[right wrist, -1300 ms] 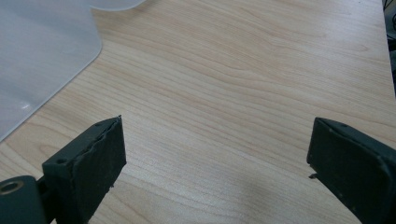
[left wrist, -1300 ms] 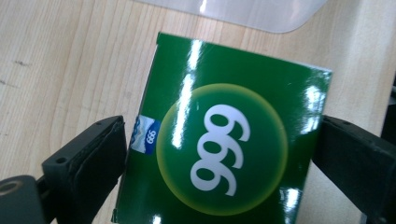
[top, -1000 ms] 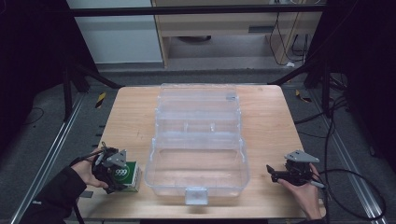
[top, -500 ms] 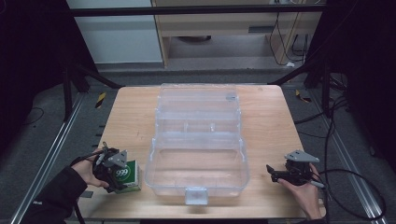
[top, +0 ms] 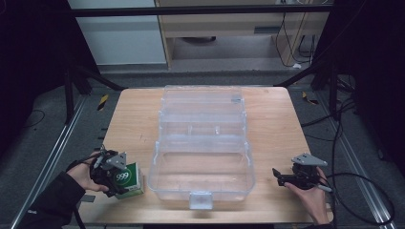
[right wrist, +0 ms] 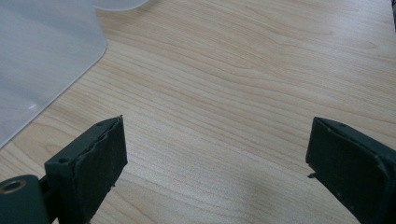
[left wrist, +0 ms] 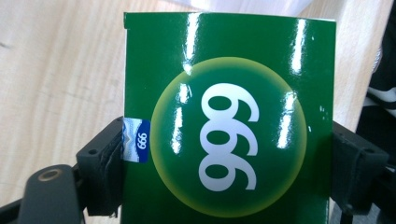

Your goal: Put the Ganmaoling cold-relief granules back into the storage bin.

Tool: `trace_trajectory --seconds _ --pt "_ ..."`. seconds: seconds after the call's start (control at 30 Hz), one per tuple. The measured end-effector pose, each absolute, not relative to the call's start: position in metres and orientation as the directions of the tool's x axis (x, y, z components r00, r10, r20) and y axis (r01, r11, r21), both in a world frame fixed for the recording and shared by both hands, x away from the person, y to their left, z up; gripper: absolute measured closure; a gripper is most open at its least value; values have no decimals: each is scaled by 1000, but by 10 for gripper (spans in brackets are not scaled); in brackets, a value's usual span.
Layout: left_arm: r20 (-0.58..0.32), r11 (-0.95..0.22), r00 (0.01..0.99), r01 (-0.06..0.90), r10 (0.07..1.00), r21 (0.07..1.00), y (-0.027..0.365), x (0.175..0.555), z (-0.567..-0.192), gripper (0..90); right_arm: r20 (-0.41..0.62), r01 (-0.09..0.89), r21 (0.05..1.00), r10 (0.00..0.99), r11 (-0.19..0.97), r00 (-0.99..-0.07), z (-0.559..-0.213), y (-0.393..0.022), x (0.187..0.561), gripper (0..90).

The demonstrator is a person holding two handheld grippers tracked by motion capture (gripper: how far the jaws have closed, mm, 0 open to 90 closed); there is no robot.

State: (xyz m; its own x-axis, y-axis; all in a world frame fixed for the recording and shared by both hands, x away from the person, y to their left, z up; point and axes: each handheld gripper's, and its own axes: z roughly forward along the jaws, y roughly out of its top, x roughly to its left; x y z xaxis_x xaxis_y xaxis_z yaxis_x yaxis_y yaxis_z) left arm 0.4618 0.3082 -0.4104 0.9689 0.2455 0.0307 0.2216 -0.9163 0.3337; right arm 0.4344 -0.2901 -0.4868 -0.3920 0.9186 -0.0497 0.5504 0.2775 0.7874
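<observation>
The green box (top: 130,180) sits on the bench (top: 286,124) near its front left corner, just beside the left wall of the clear plastic case (top: 203,157), which fills the bench's middle from the far edge almost to the front. The left gripper (left wrist: 224,163) has just been closing, and its jaws now pinch the box's sides. The right gripper (top: 278,175), jaws spread, hovers over bare wood by the front right edge, unmoved.

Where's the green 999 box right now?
In the high view the green box sits at the table's near-left corner, clamped in the left hand-held gripper, just left of the clear plastic case.
</observation>
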Motion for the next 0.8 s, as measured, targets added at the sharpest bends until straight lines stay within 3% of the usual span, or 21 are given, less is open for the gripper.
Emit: trace_trajectory --seconds 0.8 --pt "117 -904 969 157 219 398 304 447 -328 150 -49 546 792 921 272 -387 -487 -291 434 57"
